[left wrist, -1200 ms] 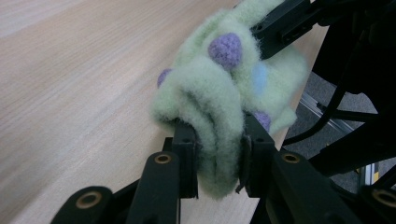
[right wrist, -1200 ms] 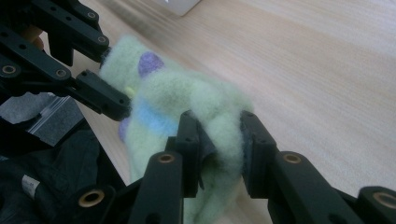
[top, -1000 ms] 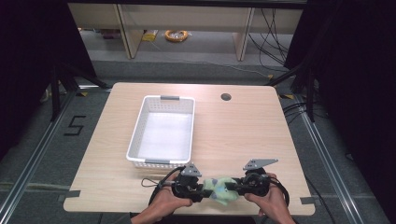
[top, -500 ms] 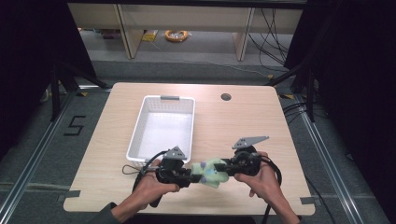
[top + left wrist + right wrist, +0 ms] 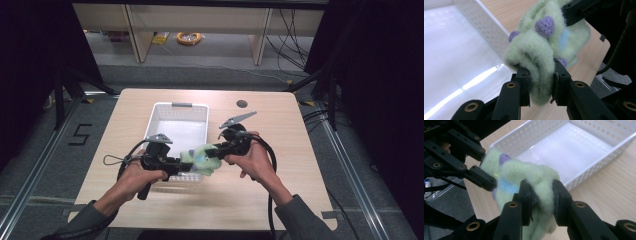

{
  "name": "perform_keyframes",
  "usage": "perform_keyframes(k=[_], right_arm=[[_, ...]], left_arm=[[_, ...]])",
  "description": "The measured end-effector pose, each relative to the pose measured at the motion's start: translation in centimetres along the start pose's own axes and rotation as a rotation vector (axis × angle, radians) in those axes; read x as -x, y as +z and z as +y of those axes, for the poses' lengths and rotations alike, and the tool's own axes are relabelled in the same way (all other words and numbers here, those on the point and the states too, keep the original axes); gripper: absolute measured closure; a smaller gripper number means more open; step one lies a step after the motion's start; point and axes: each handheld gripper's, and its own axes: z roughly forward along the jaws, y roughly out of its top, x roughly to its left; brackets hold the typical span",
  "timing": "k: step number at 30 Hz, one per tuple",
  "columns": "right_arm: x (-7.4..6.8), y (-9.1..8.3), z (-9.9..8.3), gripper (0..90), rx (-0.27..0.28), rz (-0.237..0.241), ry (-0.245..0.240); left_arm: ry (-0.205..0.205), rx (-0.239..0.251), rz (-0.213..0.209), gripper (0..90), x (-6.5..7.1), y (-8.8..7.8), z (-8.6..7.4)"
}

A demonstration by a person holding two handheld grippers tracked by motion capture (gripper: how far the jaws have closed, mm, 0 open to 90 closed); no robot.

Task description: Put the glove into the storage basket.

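Movement since a second ago: both hands have carried the fuzzy green sock [image 5: 202, 161] from the tabletop's [image 5: 280, 150] near edge up to the near rim of the white perforated basket [image 5: 176, 114]. Left tongs [image 5: 176, 165] and right tongs [image 5: 219, 148] each pinch one end, holding it aloft. Dropping it in looks likely next. Only a floor-marked "5" [image 5: 80, 134] is legible.
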Motion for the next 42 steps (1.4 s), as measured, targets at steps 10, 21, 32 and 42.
perform_keyframes(k=[10, 21, 32, 42], right_arm=[[1.4, 5.1, 4.5, 73.1, -0.044, 0.031, 0.014], [3.5, 10.7, 5.7, 73.2, -0.127, 0.012, 0.075], [4.3, 13.8, 4.8, 73.0, -0.193, 0.012, 0.109], [4.4, 14.9, 4.3, 72.8, -0.237, -0.035, 0.111]], left_arm=[[-0.079, -0.032, 0.067, 71.7, -5.1, -1.1, 0.7], [-0.158, -0.118, 0.109, 71.7, -9.6, 0.9, 0.0], [-0.133, -0.209, 0.16, 71.4, -10.4, 2.3, -1.1], [-0.133, -0.245, 0.2, 66.1, -10.6, 3.7, -1.6]])
